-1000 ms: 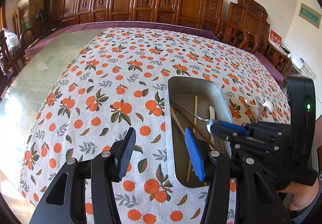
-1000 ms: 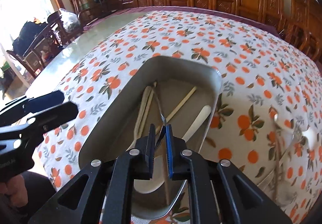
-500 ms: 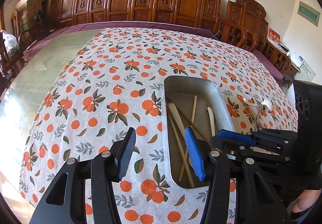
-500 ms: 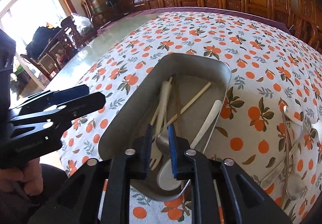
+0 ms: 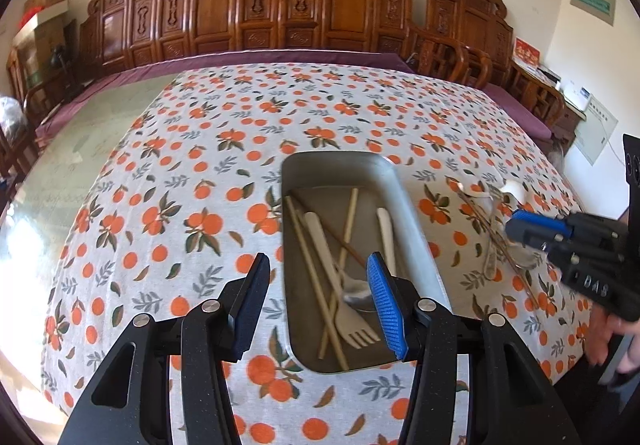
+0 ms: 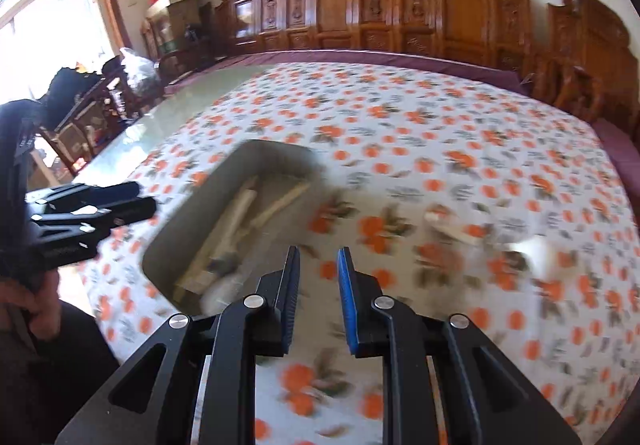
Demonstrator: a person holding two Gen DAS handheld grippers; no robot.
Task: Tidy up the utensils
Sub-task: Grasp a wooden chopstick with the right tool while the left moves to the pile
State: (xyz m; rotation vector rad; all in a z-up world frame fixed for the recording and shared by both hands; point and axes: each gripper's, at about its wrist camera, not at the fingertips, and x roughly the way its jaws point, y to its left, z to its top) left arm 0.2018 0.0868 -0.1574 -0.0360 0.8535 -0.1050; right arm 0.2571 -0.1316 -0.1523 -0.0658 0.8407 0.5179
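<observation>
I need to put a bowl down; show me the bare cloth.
The orange-print tablecloth is bare left of the metal tray and beyond it, up to the carved wooden chairs. It is crowded right of the tray, where loose utensils lie under the right gripper.

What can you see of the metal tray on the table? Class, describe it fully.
The metal tray is a dull grey, oblong pan with rounded corners and raised, sloping walls. It sits flat on the orange-print tablecloth. Inside lie several pale chopsticks, a thin dark stick, a pale spoon, a pale fork and a metal spoon, loosely crossed. Neither pair of tongs touches it. More utensils lie on the cloth to its right.
</observation>
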